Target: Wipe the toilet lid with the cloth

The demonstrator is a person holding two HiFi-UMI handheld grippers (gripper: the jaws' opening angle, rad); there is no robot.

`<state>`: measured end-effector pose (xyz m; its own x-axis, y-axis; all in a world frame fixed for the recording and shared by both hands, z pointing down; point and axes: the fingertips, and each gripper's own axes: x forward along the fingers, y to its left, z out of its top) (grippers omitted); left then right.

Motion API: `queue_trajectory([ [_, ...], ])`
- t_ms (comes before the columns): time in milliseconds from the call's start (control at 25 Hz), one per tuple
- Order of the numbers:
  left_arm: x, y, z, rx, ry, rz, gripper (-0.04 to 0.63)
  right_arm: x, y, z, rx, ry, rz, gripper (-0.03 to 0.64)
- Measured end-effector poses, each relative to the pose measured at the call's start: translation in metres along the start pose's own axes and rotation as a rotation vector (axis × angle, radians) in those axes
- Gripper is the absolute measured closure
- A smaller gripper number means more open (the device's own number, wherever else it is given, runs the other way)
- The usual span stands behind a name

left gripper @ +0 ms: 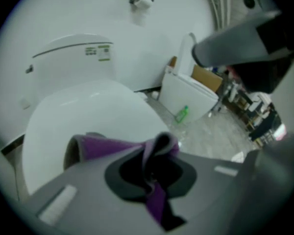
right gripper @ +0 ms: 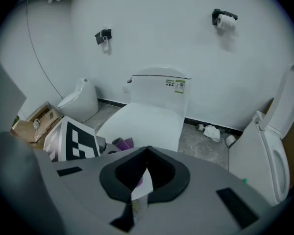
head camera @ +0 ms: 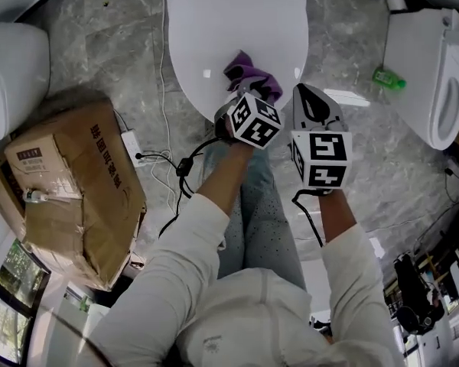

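The white toilet lid (head camera: 237, 29) is down, and a purple cloth (head camera: 250, 73) lies bunched on its near edge. My left gripper (head camera: 241, 90) is shut on that cloth and rests at the lid's front rim. In the left gripper view the cloth (left gripper: 117, 148) is pinched between the jaws (left gripper: 154, 173), over the lid (left gripper: 88, 116). My right gripper (head camera: 301, 92) hovers just right of the cloth, shut with nothing held. In the right gripper view its jaws (right gripper: 139, 180) point at the lid (right gripper: 147, 124), with the left gripper's marker cube (right gripper: 73, 141) and the cloth (right gripper: 123, 143) at the left.
A cardboard box (head camera: 69, 182) sits on the floor at the left, with cables (head camera: 168, 167) beside it. A second toilet (head camera: 436, 75) with its lid raised stands at the right, a green bottle (head camera: 388, 79) near it. Another white fixture (head camera: 11, 75) is at the far left.
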<state>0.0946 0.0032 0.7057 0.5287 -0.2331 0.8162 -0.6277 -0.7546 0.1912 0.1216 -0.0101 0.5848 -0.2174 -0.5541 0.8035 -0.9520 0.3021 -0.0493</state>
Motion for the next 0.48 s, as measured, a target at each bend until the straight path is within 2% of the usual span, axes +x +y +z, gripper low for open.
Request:
queue_trajectory([
  [120, 0.017, -0.045, 0.001, 0.083, 0.052, -0.089, 0.581, -0.013, -0.022, -0.016, 0.025, 0.018, -0.044, 0.601],
  [240, 0.012, -0.056, -0.011, 0.136, 0.066, -0.111, 0.581, -0.022, -0.03, -0.027, 0.042, 0.032, -0.065, 0.601],
  [320, -0.002, -0.044, -0.026, 0.101, 0.049, -0.098, 0.582, -0.021, -0.025, -0.03, 0.043, 0.035, -0.057, 0.601],
  [480, -0.045, 0.01, -0.068, -0.043, 0.001, -0.012, 0.582, -0.012, 0.002, -0.025, 0.022, 0.023, -0.003, 0.601],
])
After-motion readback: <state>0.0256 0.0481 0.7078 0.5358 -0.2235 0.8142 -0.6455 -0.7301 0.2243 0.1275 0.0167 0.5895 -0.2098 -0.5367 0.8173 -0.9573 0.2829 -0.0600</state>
